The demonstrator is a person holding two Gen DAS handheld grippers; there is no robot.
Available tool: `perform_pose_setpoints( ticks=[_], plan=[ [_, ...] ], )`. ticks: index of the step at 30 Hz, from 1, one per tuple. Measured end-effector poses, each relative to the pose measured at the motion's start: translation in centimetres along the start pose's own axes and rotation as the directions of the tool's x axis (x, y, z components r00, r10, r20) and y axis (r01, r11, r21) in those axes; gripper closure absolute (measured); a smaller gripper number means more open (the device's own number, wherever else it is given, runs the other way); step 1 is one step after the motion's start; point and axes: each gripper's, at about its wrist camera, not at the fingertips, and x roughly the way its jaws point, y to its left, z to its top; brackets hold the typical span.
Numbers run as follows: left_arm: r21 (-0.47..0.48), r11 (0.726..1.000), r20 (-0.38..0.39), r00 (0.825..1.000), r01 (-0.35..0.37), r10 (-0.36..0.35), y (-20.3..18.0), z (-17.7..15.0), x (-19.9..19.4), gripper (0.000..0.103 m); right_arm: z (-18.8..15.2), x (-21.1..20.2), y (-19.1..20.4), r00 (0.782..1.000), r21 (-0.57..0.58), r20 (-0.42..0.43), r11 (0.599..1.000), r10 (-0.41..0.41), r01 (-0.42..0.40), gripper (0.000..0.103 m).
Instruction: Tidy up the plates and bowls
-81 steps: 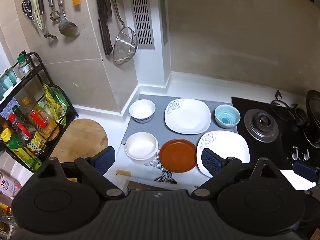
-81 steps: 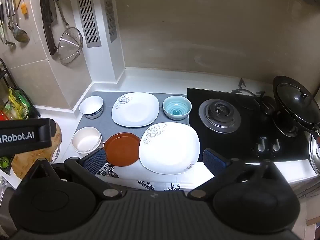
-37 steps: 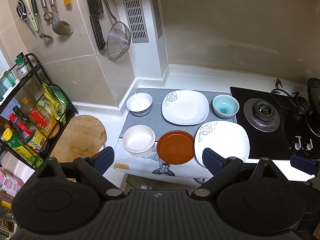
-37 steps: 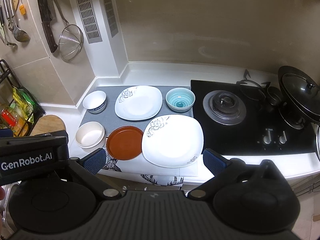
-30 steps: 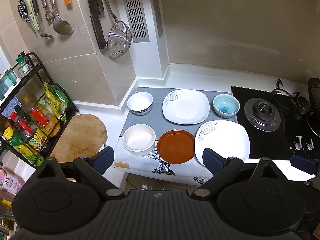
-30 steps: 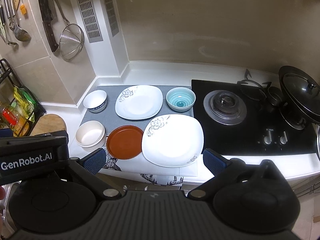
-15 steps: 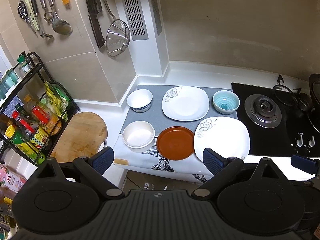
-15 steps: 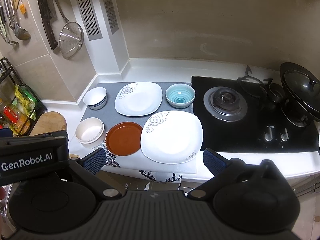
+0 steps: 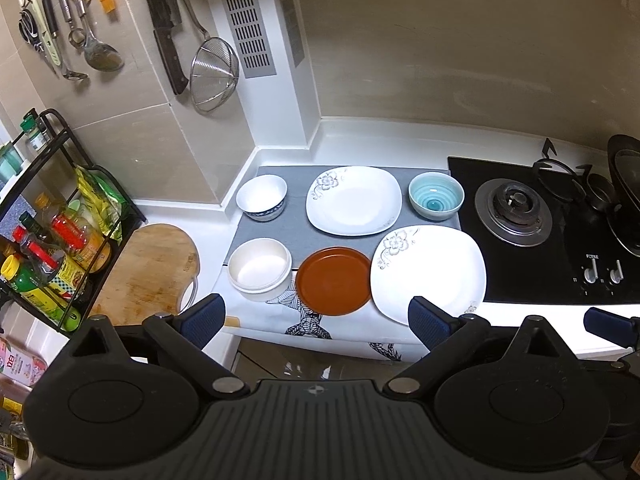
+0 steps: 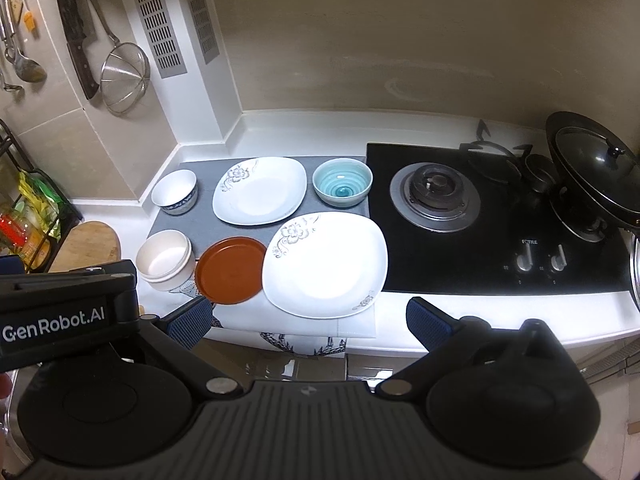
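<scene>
I hold both grippers, left (image 9: 314, 318) and right (image 10: 308, 322), spread wide and empty, above the plates (image 9: 354, 200) (nothing stacked yet) to choose.

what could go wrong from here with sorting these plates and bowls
1. The big plate and brown plate sit at the counter's front edge on a cloth that hangs over it; a snag on the cloth could drag them off.
2. The brown plate appears to touch the big plate and the cream bowl, so lifting it may knock either.
3. The teal bowl stands right beside the stove; a careless push could slide it onto the glass.
</scene>
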Motion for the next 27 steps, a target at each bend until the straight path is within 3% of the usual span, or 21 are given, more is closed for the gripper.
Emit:
perform_pose_setpoints(
  ticks=[15, 19, 22, 25, 27],
  plan=[
    [0.025, 0.999, -0.080, 0.996, 0.042, -0.040, -1.0, 1.7, 5.0, 0.004, 1.4, 4.6, -1.0, 0.996, 0.013, -0.084, 1.000, -0.013, 0.014, 0.000],
    [0.022, 0.989, -0.106, 0.984, 0.148, -0.145, 0.4, 2.7, 8.5, 0.004, 1.9, 7.4, -2.0, 0.994, 0.073, -0.110, 0.997, 0.026, -0.018, 0.000],
    [-0.032, 0.977, -0.074, 0.974, 0.212, -0.214, 2.7, 3.7, 12.5, 0.004, 2.0, 9.3, -3.9, 1.000, 0.150, -0.023, 0.988, 0.021, -0.017, 0.000],
    [0.019, 0.963, -0.076, 0.961, 0.270, -0.267, 3.5, 4.9, 17.6, 0.006, 2.0, 11.5, -5.1, 0.998, 0.113, 0.058, 0.993, -0.027, 0.020, 0.000],
    [0.093, 0.953, -0.062, 0.957, 0.290, -0.285, 3.1, 5.8, 20.9, 0.006, 1.5, 13.1, -6.3, 0.994, 0.116, 0.105, 0.993, 0.007, -0.019, 0.000]
  ],
)
